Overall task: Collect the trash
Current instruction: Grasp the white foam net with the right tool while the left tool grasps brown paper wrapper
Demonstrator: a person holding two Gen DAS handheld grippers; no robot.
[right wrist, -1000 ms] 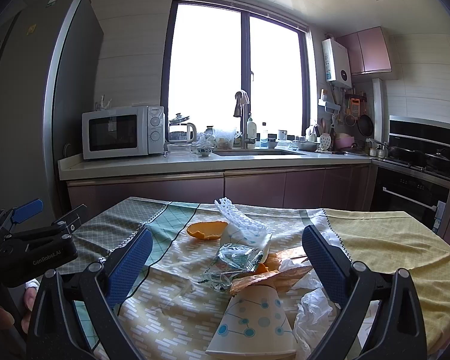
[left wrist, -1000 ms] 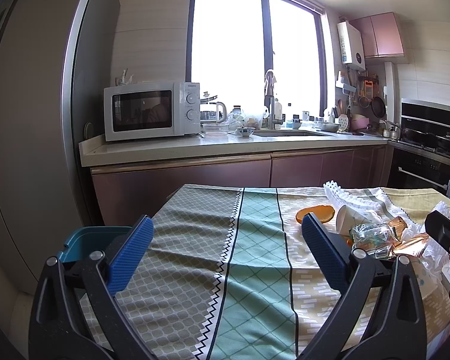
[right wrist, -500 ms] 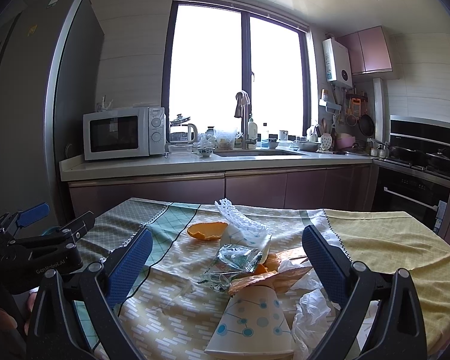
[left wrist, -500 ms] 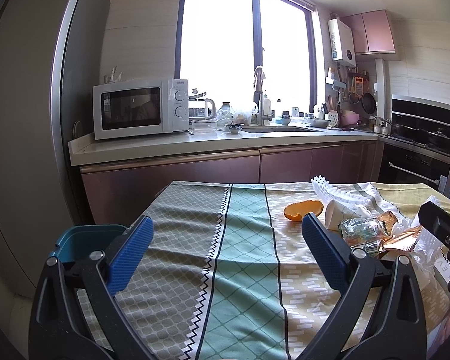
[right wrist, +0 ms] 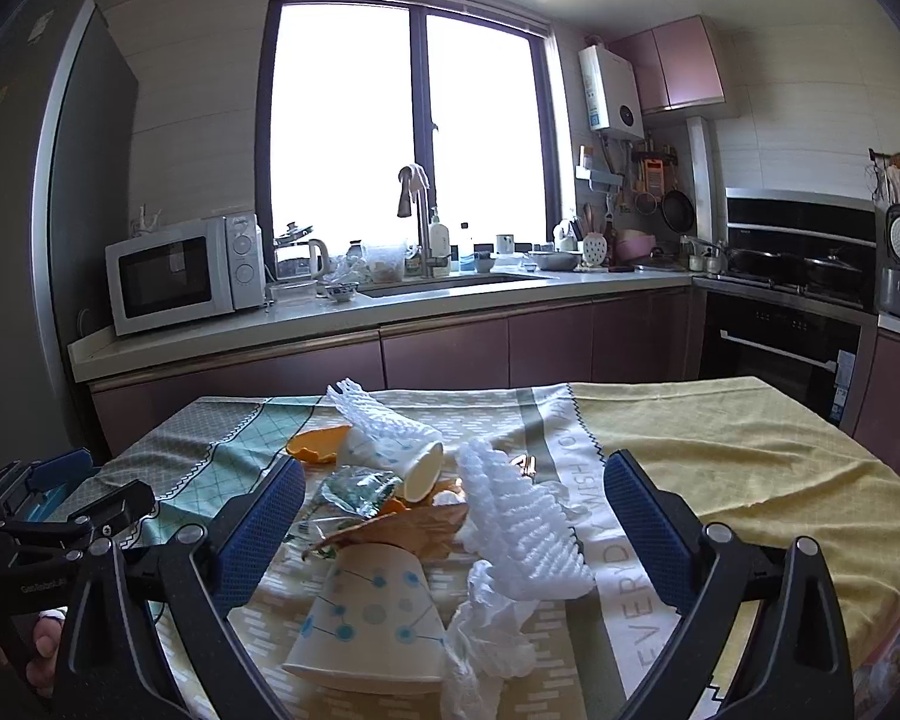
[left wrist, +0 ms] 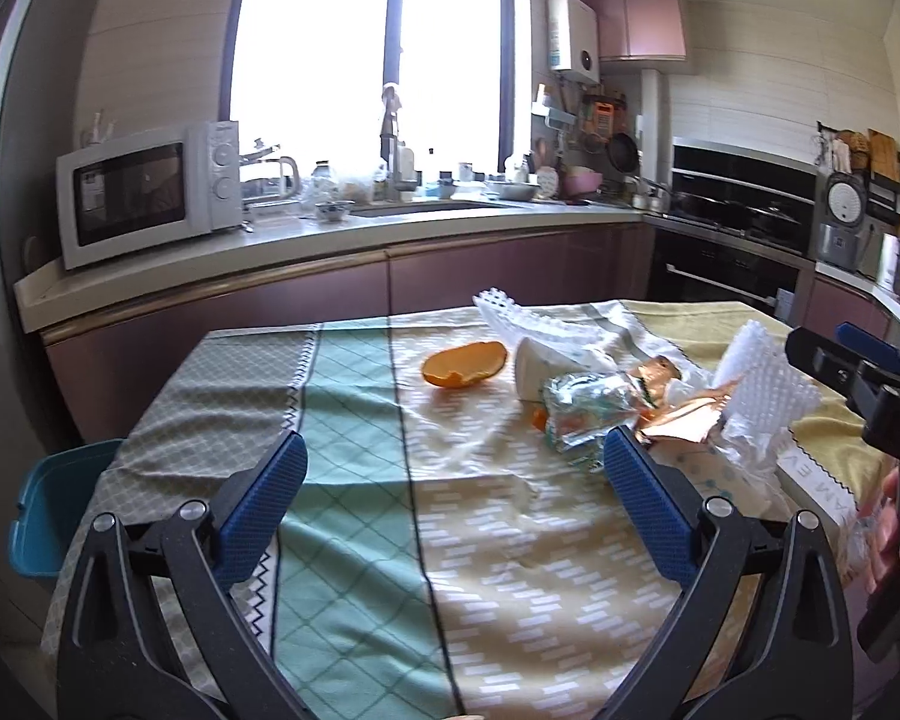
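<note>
1. Against the views of half a second and a second ago, the left gripper (left wrist: pixel 453 495) has swung toward the heap: the orange peel (left wrist: pixel 465 363) and the foil wrapper (left wrist: pixel 588 420) now sit nearer the middle of its view, and the teal bin (left wrist: pixel 51 507) has slid toward the left edge.
2. The right gripper (right wrist: pixel 453 513) has come closer over the pile. A white foam net (right wrist: pixel 522 519) that was not lying across the middle of the heap before now lies there, beside the dotted paper cup (right wrist: pixel 369 621).
3. This reads as an approach, with nothing collected yet; all the trash lies on the tablecloth (right wrist: pixel 720 450), and the bin stands off the table's left edge.
4. The left gripper's fingers are spread wide and empty, over bare cloth and touching nothing.
5. The right gripper's fingers are equally wide apart and hold nothing; the cup, net and brown wrapper (right wrist: pixel 396 528) lie framed between them, seemingly untouched.
</note>
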